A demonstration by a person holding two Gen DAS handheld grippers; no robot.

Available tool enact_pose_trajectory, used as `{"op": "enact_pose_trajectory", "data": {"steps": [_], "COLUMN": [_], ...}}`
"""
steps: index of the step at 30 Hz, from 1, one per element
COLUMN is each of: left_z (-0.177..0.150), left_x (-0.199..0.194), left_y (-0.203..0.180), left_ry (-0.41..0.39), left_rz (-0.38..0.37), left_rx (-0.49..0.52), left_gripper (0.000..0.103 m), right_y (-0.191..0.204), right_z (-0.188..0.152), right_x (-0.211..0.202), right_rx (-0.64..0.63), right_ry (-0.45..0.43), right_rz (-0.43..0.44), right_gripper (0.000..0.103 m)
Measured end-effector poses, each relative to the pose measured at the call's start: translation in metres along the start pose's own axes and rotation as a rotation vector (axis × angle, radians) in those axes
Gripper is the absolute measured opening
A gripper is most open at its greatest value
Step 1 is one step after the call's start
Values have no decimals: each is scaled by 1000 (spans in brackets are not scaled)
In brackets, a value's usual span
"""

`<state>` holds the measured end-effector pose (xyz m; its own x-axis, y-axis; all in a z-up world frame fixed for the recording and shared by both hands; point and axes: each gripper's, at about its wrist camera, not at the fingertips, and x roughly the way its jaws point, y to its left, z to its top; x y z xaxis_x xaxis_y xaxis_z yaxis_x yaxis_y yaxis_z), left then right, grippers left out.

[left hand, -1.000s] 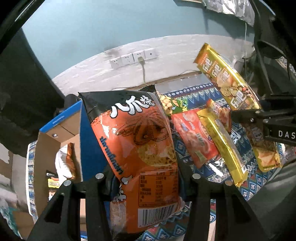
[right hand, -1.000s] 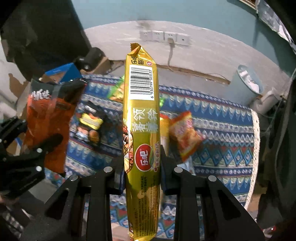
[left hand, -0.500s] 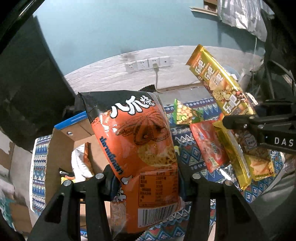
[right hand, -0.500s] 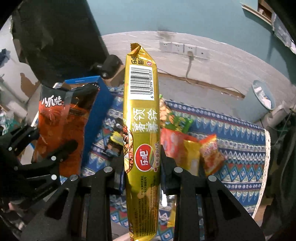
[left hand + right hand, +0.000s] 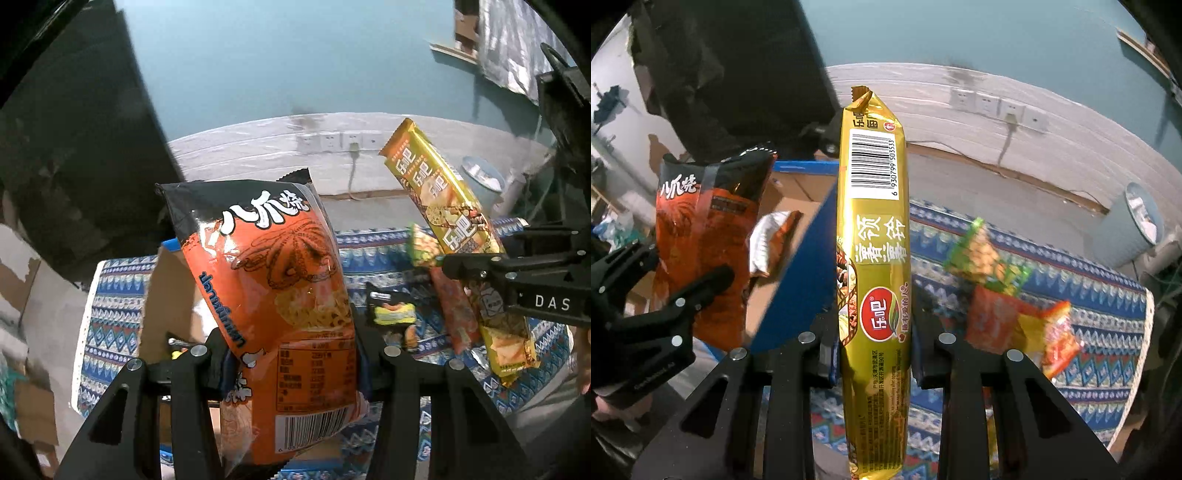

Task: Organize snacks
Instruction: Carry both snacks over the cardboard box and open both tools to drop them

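Both cams sit on my wrists, looking forward along the fingers, close on whatever's clamped. Left cam faces the wall sockets (image 5: 338,142), my right hand-held gripper (image 5: 476,273) at its right edge. Right cam faces likewise, left hand-held gripper (image 5: 683,280) at its left edge. Shared: patterned cloth (image 5: 1089,317), cardboard box (image 5: 798,199).

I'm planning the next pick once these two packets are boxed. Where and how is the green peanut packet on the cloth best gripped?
The green peanut packet lies flat on the patterned cloth, its near end overlapping the red packet. Probably best to come down from above and pinch across its far, free end, fingers on the two long edges, clear of the red one. It is blurred, so exact edges are uncertain.
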<state>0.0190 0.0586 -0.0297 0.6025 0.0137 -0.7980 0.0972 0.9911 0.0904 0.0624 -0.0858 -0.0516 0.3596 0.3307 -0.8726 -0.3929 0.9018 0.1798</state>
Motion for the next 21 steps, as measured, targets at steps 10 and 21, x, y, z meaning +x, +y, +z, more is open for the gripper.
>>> {"op": "enact_pose_trajectory", "data": {"steps": [10,21], "left_z": [-14,-35], "left_x": [13,41], "left_y": [59,108], "left_ry": [35,111], "left_rz": [33,92], "left_rx": [-88,-179], "left_gripper": [51,51], "right_y": [62,115], "right_z": [33,57], "right_x": [35,86], "right_rx": [-61,-111], "right_ry": [34,114], "right_rz": [66,113], "right_gripper": [27,27]}}
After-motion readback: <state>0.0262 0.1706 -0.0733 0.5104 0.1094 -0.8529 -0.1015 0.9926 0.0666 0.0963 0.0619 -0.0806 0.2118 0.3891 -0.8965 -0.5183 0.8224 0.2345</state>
